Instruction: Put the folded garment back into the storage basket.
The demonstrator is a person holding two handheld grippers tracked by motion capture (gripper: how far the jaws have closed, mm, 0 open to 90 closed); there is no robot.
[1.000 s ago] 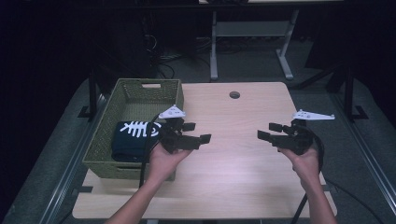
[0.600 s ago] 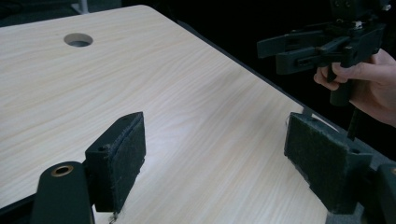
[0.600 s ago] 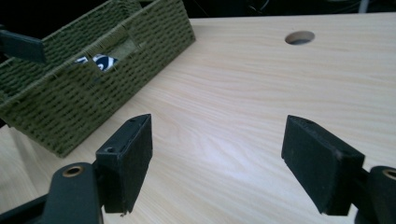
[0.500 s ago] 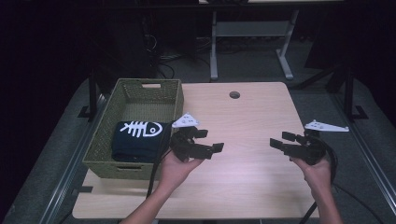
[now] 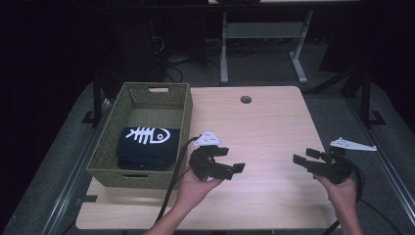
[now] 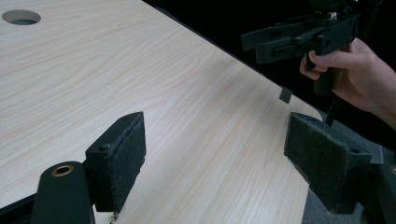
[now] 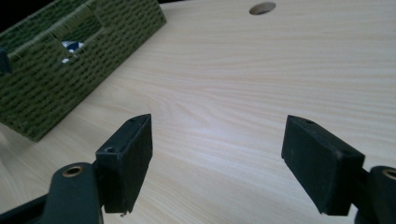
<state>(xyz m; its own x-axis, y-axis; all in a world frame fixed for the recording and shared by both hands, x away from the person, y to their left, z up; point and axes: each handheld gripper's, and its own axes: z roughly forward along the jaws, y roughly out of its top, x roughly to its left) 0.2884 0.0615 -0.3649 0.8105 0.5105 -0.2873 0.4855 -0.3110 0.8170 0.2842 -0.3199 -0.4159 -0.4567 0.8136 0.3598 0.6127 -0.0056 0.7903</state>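
Observation:
A green woven basket point(image 5: 110, 147) stands on the left of the pale wooden table point(image 5: 264, 127). Inside it lies a folded dark cloth point(image 5: 144, 147) printed with a white fish skeleton. My left gripper point(image 5: 234, 159) is held over the table just right of the basket's near corner, open and holding nothing. In the left gripper view its padded jaws point(image 6: 219, 158) stand wide apart above bare wood. My right gripper point(image 5: 301, 155) hovers near the table's right edge, pointing left, open and with nothing in it point(image 7: 219, 158). The basket's wall point(image 7: 56, 79) is ahead of it to the left.
A round cable hole point(image 5: 245, 99) is in the table's far middle. The floor around is dark, with a grey desk frame point(image 5: 259, 34) behind the table. The right hand and its gripper point(image 6: 299, 37) also show in the left gripper view, beyond the table's edge.
Both hands have drawn back toward the near edge. The left gripper has moved right, away from the basket; the right gripper has drifted out toward the right edge. Both stay open.

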